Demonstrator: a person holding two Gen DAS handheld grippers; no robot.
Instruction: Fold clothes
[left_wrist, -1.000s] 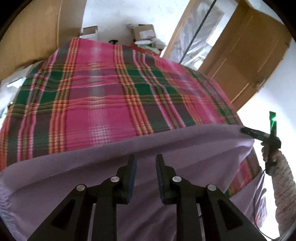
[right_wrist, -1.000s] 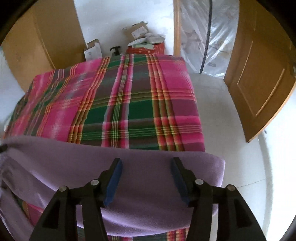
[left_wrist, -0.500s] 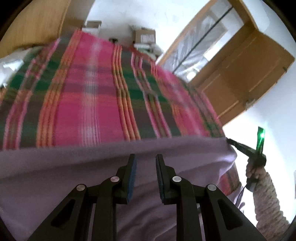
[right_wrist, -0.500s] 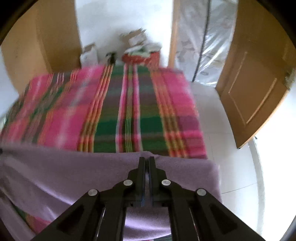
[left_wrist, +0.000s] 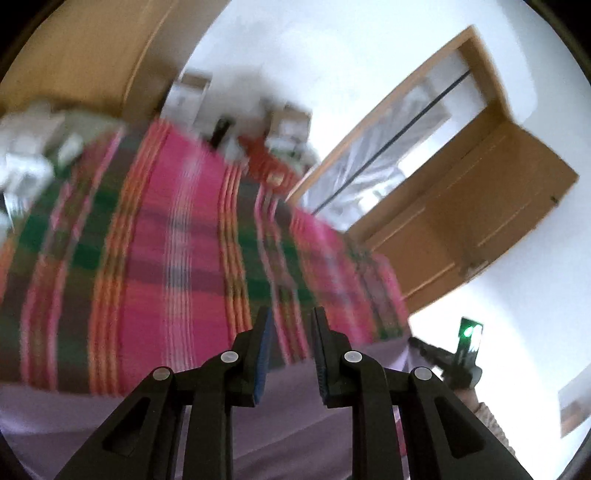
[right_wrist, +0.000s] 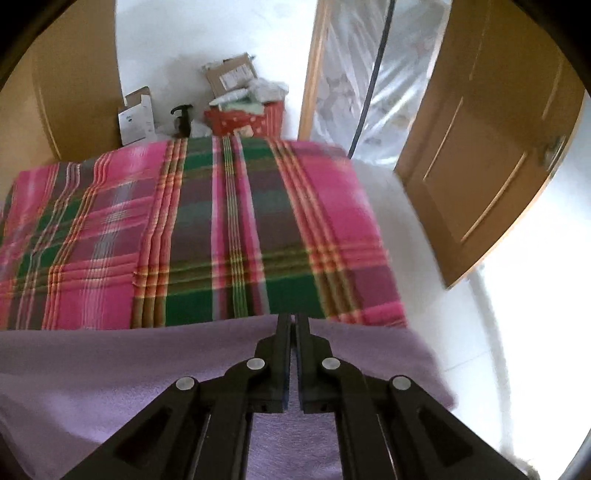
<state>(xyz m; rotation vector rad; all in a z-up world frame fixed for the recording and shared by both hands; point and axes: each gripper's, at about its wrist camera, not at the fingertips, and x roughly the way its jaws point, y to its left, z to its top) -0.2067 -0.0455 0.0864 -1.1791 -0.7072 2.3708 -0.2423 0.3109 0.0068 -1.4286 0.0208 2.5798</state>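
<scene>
- the fold has barely begun by my reckoning: the lilac garment (right_wrist: 155, 369) lies spread along the near edge of the bed, over the plaid blanket (right_wrist: 207, 229), with no crease made that i can see.
- my right tongs (right_wrist: 293, 325) are pressed together, pinching its far hem.
- my left tongs (left_wrist: 290, 325) are spread, holding nothing, above the cloth.
- the garment looks soft, fleecy, limp; the blanket woven and striped.

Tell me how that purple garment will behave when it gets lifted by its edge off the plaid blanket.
Probably floppy: the purple garment drapes over the plaid blanket and hangs past its edge. It looks fleecy, so likely light and not slippery. The right tool, shut on its far edge, would likely raise only that part while the rest sags.
</scene>
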